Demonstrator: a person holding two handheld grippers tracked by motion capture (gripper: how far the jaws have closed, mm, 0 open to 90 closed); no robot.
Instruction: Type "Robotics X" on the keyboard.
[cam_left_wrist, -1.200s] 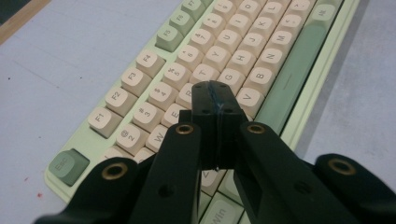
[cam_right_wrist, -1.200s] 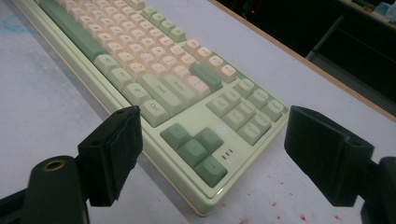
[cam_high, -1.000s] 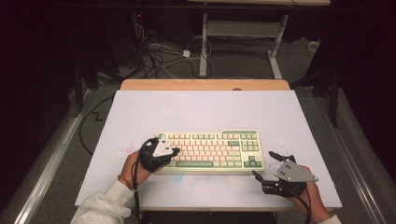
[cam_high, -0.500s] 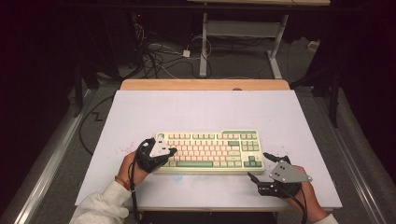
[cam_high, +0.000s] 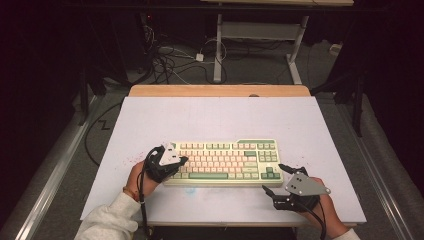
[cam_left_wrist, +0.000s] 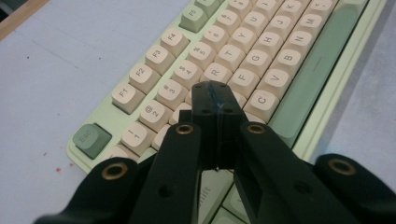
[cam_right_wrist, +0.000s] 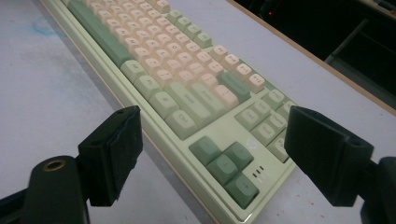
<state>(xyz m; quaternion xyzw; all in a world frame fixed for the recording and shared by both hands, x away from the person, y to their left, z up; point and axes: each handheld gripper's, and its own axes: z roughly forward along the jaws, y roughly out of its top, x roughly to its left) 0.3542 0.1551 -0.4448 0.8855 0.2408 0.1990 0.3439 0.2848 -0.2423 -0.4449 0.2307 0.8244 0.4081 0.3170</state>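
Keyboard (cam_high: 223, 161) unmoved on table (cam_high: 215, 115), left gripper (cam_left_wrist: 215, 95) pinched shut over its keys as before, right gripper (cam_high: 278, 178) wide open, drawn slightly nearer its right corner.

keyboard (cam_high: 225, 161): matt plastic, cream and sage-green smooth keycaps, just ahead of both claws
left gripper (cam_left_wrist: 215, 100): matt black plastic, brass-coloured metal rivets behind the closed tips
right gripper (cam_right_wrist: 212, 156): black plastic arms, rough, dull pads either side of the keyboard's corner
grey plate (cam_high: 304, 184): flat metal-looking sheet, dull sheen, atop the right claw
table (cam_high: 220, 115): matt pale sheet, faintly stained; bare wood strip at the far edge
sleeve (cam_high: 107, 220): soft white cloth behind the left claw
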